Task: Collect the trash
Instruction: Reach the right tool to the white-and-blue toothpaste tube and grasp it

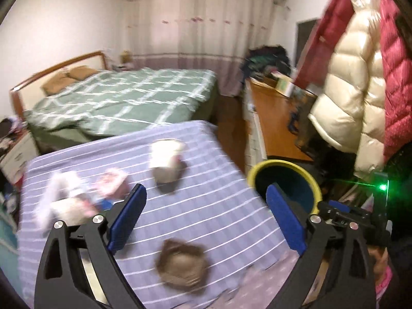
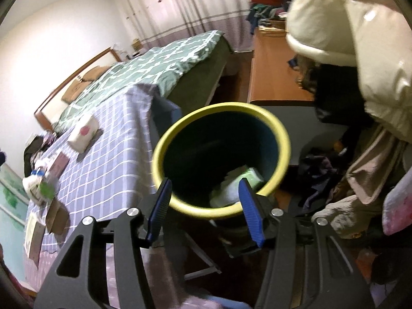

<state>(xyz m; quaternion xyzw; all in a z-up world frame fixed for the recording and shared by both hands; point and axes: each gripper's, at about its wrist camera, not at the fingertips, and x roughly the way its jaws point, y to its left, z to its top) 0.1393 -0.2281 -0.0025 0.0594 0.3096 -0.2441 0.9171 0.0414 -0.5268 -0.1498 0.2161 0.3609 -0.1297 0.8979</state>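
1. Yellow-rimmed dark round bin (image 2: 221, 159) sits just ahead of the right gripper (image 2: 206, 206), whose jaws stand half-spread and empty.
2. The left gripper (image 1: 206, 219) is spread wide, empty, above a crumpled brown wrapper (image 1: 181, 265); the next move likely calls for lowering and pinching it.
3. Only the right view shows pale trash (image 2: 235, 185) inside the bin.

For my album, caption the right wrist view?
Open blue-padded jaws hover over a yellow-rimmed dark bin holding pale crumpled trash.

A green checked bed (image 1: 123, 100) stands beyond; a cream puffer jacket (image 1: 352, 82) hangs right.
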